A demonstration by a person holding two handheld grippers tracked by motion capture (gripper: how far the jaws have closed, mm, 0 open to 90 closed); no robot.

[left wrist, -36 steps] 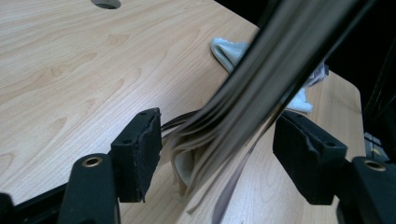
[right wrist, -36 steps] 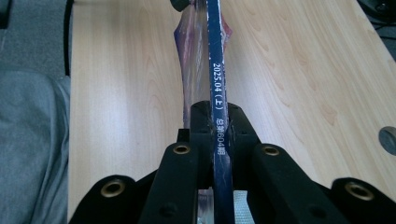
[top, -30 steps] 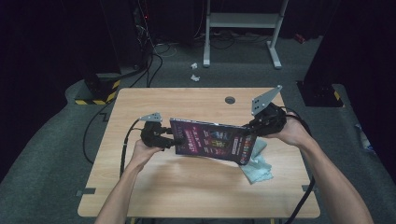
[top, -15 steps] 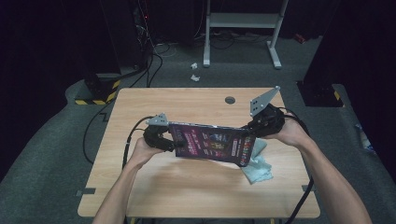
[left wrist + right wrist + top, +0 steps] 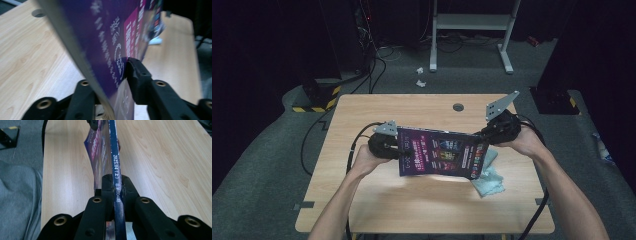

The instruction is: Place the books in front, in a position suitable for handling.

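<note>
Dark room, pale wood tabletop (image 5: 422, 200). Left hand-held gripper (image 5: 396, 145) is clamped on the 9 o'clock edge of a thin purple glossy magazine (image 5: 439, 156); right hand-held gripper (image 5: 488, 133) pinches its spine at 3 o'clock, so it hangs mid-table, over a crumpled pale blue cloth (image 5: 489, 181). Looks like mid-carry; next it probably needs lowering level before letting go.

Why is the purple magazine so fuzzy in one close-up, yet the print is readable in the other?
Left gripper view: the magazine cover sits right against the lens, so its lettering smears. Right gripper view: its spine is sharp, date print legible. High view: dim surroundings, table evenly lit.
</note>
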